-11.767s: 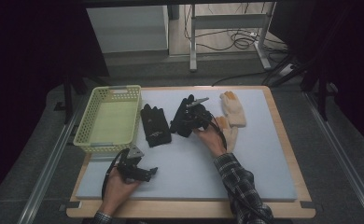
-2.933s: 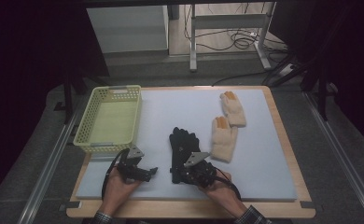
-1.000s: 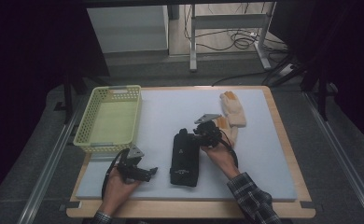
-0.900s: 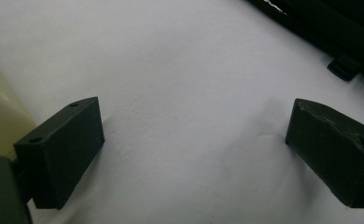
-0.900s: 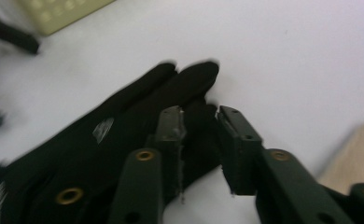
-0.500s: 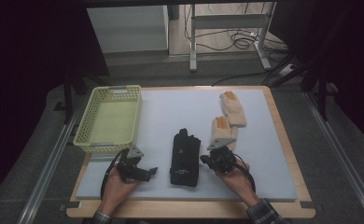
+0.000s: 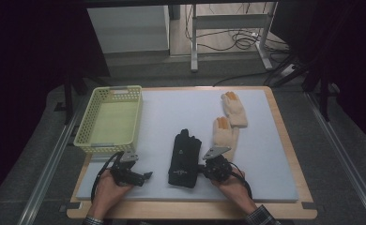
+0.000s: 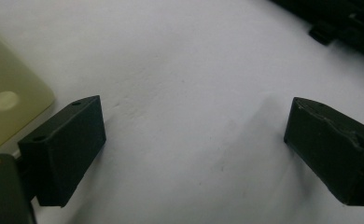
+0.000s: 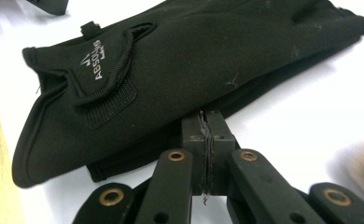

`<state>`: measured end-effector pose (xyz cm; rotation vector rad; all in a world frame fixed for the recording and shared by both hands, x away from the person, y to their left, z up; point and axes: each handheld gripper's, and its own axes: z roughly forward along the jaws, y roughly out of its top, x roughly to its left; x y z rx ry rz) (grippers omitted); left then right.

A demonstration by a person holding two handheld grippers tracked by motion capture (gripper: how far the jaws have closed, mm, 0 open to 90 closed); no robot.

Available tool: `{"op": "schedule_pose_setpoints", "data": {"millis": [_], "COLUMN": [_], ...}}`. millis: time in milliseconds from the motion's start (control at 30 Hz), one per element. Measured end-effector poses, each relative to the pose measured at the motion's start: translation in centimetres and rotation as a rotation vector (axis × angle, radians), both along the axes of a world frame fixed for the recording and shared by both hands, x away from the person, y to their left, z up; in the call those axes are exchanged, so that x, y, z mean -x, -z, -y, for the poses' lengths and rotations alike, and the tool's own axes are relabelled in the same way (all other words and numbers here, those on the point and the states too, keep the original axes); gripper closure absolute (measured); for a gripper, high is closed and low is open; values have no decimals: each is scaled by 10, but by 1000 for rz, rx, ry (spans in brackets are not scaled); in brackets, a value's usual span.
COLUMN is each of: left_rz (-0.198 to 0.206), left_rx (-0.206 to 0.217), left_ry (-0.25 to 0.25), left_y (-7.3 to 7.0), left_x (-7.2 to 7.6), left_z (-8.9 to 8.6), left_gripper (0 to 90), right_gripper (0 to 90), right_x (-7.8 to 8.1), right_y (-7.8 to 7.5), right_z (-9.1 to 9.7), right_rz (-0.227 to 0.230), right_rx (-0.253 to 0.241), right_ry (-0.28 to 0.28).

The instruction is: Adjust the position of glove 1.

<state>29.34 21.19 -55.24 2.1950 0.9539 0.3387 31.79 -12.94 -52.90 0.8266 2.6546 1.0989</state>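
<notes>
Black stretchy gloves (image 9: 180,70) lie flat beside right tool (image 9: 207,126), closed empty; left tool (image 8: 194,149) wide.

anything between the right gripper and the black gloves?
Nothing visible. The right gripper, jaws shut on nothing, sits right at the edge of the stacked black gloves; whether it touches them is unclear.

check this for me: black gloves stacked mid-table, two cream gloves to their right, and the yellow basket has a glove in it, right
Not quite. The yellow basket holds nothing, as the high view shows. The rest stands: the black gloves lie stacked mid-table with the two cream gloves to their right.
</notes>
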Motion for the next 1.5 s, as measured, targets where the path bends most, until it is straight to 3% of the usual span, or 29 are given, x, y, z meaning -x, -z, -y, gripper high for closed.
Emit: {"op": "schedule_pose_setpoints", "data": {"millis": [700,833,1133,1300,1500], "left_rz": [-3,1,-1,-2,0], "left_rx": [5,10,17,21,18], "left_ry": [-2,-11,-24,-27,-30], "left_y": [0,0,0,0,0], "left_x": [0,0,0,0,0], "left_z": [0,-1,-2,-2,-2], "left_gripper": [60,99,121,130,132], "right_gripper": [878,877,875,817,731], "right_x": [-26,-34,-39,-37,-30], "right_y": [5,5,6,2,-9], "right_z": [-49,-58,-64,-63,-54], "right_rz": [14,15,11,21,50], "right_rx": [-18,-16,-18,4,-3], "right_ry": [6,14,19,18,11]}}
